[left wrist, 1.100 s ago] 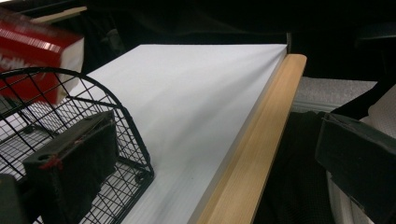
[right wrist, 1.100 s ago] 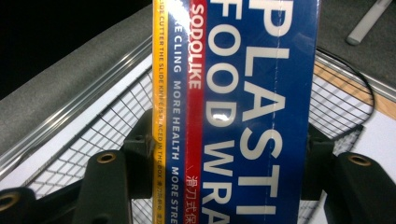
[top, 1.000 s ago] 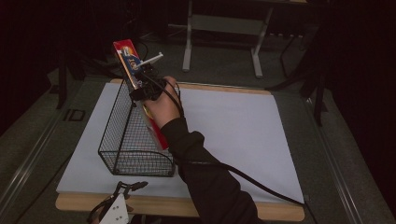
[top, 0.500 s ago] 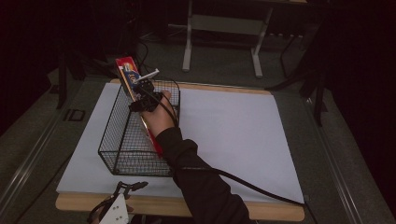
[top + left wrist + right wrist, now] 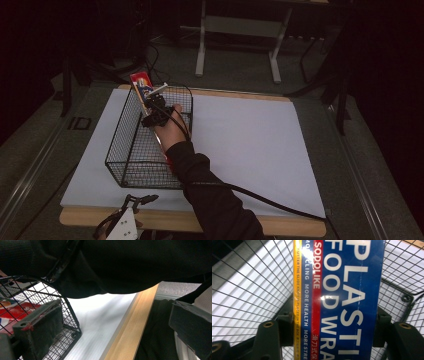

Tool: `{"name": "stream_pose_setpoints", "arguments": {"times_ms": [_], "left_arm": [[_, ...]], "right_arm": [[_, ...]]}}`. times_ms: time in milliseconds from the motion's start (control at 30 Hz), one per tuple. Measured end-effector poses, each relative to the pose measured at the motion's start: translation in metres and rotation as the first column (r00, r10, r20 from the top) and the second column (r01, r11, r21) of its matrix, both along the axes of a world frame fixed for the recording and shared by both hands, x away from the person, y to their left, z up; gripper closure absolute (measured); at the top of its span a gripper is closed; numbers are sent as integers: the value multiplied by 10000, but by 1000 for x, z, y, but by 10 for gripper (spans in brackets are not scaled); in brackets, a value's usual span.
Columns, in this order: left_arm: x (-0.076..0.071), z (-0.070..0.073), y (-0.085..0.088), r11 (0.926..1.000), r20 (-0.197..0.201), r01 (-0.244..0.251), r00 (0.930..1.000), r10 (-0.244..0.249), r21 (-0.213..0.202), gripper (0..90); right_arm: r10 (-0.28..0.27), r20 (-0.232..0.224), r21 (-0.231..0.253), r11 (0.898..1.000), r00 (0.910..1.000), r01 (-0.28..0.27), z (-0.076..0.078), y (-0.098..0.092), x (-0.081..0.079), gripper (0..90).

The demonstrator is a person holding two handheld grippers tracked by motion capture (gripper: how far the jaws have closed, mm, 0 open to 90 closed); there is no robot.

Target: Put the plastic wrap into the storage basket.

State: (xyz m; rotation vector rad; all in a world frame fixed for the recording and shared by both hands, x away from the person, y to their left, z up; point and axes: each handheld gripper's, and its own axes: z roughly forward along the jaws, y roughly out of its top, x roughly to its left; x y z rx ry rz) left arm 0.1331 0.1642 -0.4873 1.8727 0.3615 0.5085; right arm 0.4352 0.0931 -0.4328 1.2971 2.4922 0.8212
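High view: plastic wrap box (image 5: 141, 83) slants lengthwise through wire basket (image 5: 131, 160).

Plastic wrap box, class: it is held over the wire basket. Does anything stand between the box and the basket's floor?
Nothing visible does. The right gripper is shut on the plastic wrap box, which slants into the open-topped wire basket. The mesh and floor seen around the box look bare, though the part beneath the box and hand is hidden.
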Motion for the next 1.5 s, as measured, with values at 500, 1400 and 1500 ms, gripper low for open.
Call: {"name": "stream_pose_setpoints", "arguments": {"times_ms": [500, 1400, 1500], "left_arm": [[0, -1, -1, 10000, -59, 65, 10000, -65, 15, 0], [2, -3, -5, 9997, -209, 29, 9998, -24, 257, 0], [2, -3, -5, 9996, -219, 21, 9998, -15, 277, 0]], "right_arm": [[410, -63, 553, 9976, 9991, -406, 3, -9, -4, 258], [1995, 780, 1176, 9711, 9768, -2078, 48, -90, -36, 136], [1968, 989, 1079, 9724, 9755, -2071, 52, -102, -41, 137]]}}
